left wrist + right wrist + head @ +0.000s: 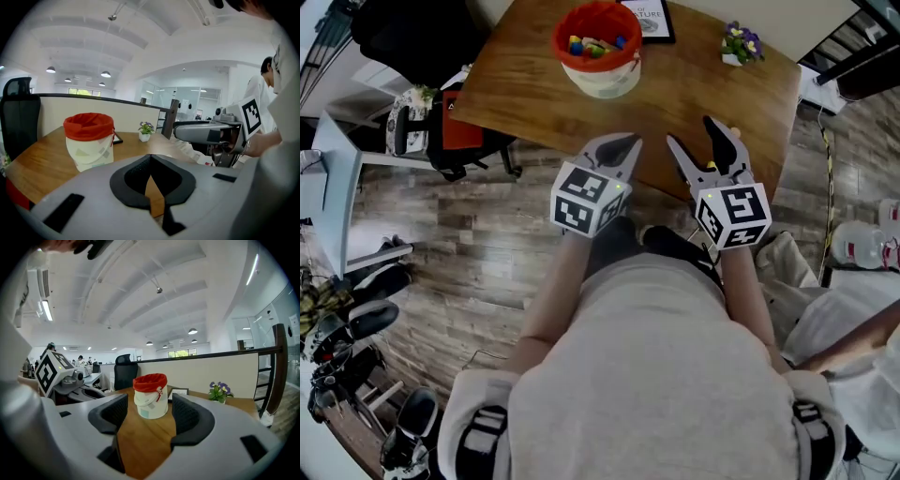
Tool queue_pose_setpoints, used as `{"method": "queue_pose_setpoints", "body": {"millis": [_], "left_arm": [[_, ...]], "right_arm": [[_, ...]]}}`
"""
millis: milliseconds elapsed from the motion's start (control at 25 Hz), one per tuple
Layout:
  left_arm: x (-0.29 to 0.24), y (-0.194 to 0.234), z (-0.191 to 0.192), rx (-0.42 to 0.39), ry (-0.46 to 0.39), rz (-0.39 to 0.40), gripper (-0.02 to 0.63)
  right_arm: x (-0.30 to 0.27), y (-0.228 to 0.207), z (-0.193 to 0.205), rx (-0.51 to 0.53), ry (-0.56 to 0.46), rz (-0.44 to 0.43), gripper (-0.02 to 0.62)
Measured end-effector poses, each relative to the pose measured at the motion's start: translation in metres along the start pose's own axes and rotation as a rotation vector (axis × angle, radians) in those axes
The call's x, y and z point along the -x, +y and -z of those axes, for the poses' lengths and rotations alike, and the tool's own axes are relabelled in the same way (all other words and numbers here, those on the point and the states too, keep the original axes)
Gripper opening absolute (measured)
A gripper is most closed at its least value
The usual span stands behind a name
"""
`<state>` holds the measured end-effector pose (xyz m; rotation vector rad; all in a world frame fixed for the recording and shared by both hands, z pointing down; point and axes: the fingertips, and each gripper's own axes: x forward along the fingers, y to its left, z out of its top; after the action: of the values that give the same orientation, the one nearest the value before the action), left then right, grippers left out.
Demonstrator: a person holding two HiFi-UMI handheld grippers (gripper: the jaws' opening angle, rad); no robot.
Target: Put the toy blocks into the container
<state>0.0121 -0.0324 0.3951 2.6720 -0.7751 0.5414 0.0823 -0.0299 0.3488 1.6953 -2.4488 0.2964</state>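
Observation:
A white bucket with a red liner (598,49) stands at the far side of the wooden table (516,84), and several coloured toy blocks (592,44) lie inside it. No block shows outside it. Both grippers hover at the table's near edge, short of the bucket. My left gripper (615,148) is shut with nothing in it; in the left gripper view its tips (150,161) meet and the bucket (90,140) sits to the left. My right gripper (698,141) is open and empty; the bucket (151,395) appears straight ahead between the spread jaws (149,414).
A framed card (648,19) and a small potted flower (741,42) stand on the table's far side. A black office chair (412,33) and a bag (417,117) sit left of the table. Plastic bottles (862,246) lie on the floor at the right.

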Motion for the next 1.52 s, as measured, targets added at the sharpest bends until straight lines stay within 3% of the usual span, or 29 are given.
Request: {"method": "queue_pose_setpoints", "body": {"millis": [360,760,1080,1520], "left_arm": [[-0.017,0.054,-0.036,-0.072,-0.023,0.09,0.012],[-0.034,0.082,-0.044,-0.12,-0.001,0.217,0.012],[-0.057,0.073,-0.035,-0.097,0.031,0.293,0.012],[-0.103,0.032,-0.042,-0.115,0.08,0.384,0.012]], "right_arm": [[-0.054,-0.008,-0.022,0.002,-0.034,0.099,0.288],[-0.083,-0.011,-0.024,-0.012,-0.025,0.218,0.288],[-0.065,-0.033,-0.004,-0.04,0.033,0.313,0.288],[-0.031,-0.096,0.005,-0.075,0.068,0.421,0.288]]}}
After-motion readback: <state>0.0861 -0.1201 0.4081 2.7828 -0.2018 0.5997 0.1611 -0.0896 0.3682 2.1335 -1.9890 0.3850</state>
